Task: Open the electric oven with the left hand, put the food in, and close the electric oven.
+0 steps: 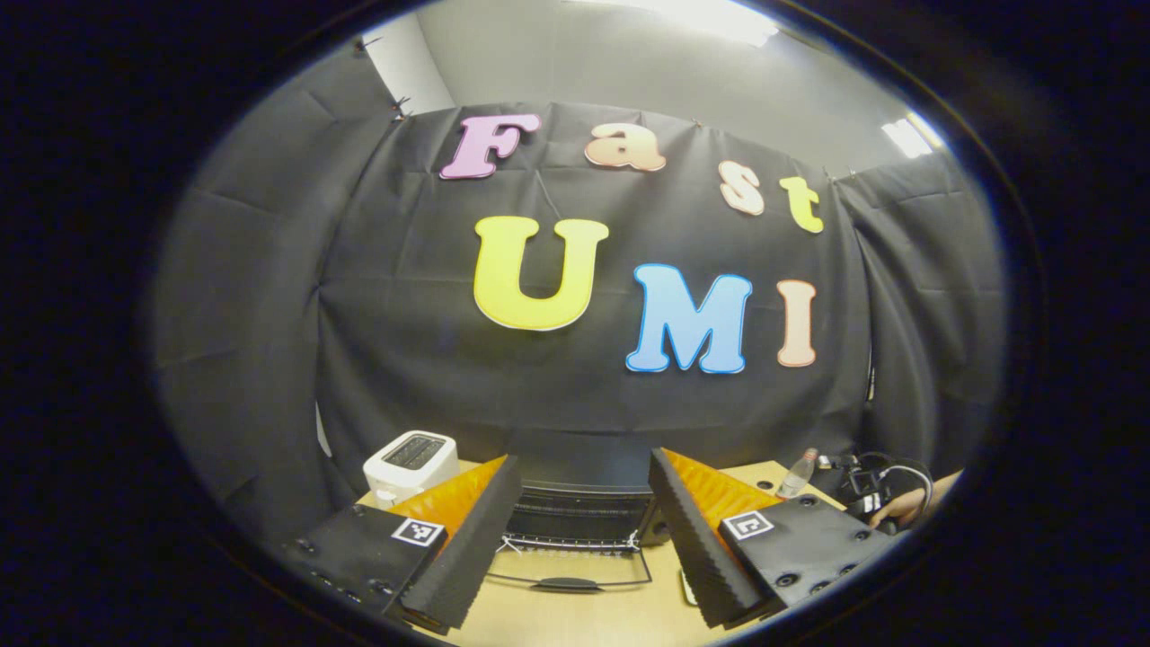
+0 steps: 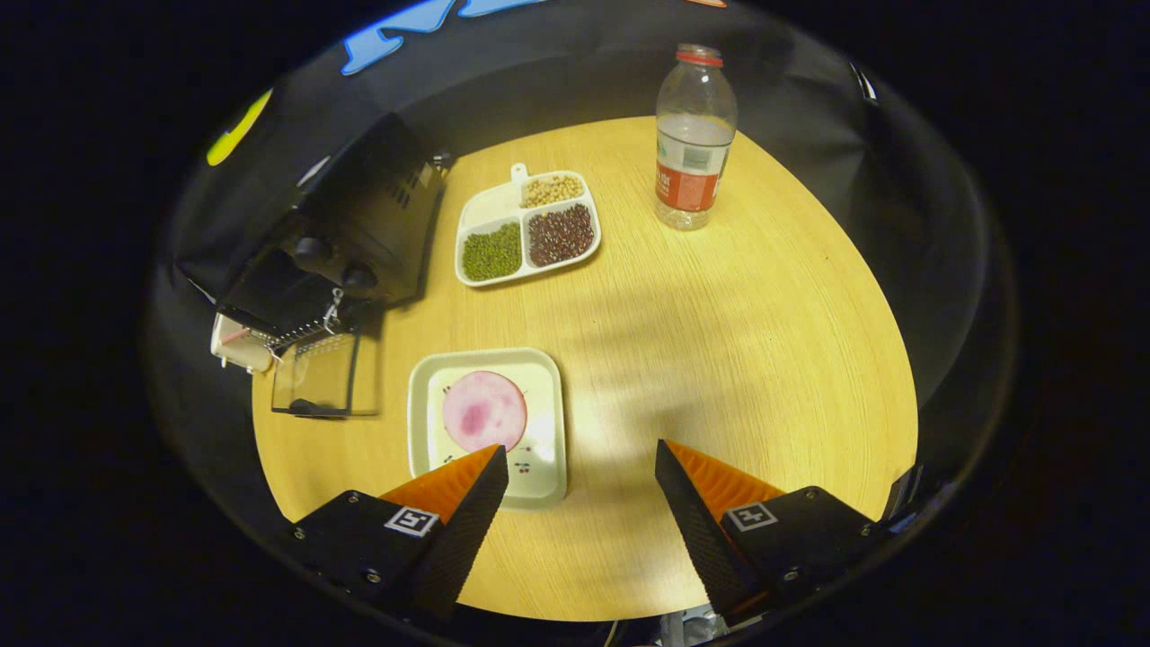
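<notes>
The black electric oven (image 2: 359, 225) stands with its glass door (image 2: 325, 375) folded down flat, beside a pink round food slice (image 2: 484, 412) on a square plate (image 2: 544, 467).

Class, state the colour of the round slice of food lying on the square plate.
Pink with darker blotches: the round food slice, clearest in the right gripper view.
</notes>
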Motion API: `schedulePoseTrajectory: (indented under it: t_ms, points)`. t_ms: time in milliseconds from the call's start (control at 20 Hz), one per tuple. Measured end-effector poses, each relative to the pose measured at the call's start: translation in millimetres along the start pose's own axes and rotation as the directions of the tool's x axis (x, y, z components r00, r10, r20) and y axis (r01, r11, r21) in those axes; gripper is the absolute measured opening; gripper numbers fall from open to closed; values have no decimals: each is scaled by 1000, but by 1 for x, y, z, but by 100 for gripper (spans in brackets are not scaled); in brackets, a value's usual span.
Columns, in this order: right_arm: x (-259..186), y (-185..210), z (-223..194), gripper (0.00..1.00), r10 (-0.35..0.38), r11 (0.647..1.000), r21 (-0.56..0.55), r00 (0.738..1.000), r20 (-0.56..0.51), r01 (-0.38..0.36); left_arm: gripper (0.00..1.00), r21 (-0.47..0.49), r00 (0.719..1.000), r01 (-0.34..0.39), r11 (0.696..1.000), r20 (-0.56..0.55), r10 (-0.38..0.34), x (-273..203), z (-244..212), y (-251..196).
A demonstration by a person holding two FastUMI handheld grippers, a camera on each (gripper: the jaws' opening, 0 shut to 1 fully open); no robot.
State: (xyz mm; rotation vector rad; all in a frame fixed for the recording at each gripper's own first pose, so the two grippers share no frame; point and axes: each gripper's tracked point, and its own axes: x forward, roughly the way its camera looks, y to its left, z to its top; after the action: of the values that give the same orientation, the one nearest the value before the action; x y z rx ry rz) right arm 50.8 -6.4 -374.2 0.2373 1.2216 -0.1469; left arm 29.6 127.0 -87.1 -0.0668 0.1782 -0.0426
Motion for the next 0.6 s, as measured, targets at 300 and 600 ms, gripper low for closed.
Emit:
schedulePoseTrajectory:
  t_ms: [300, 600]
  points:
    - [44, 2, -2, 100, -99, 992, -82, 991, -85, 92, 97, 12, 998, -56, 998, -24, 57, -12, -7, 29]
    - [62, 17, 0, 81, -77, 983, -171, 994, -84, 61, 97, -22, 994, -99, 995, -40, 98, -15, -13, 47]
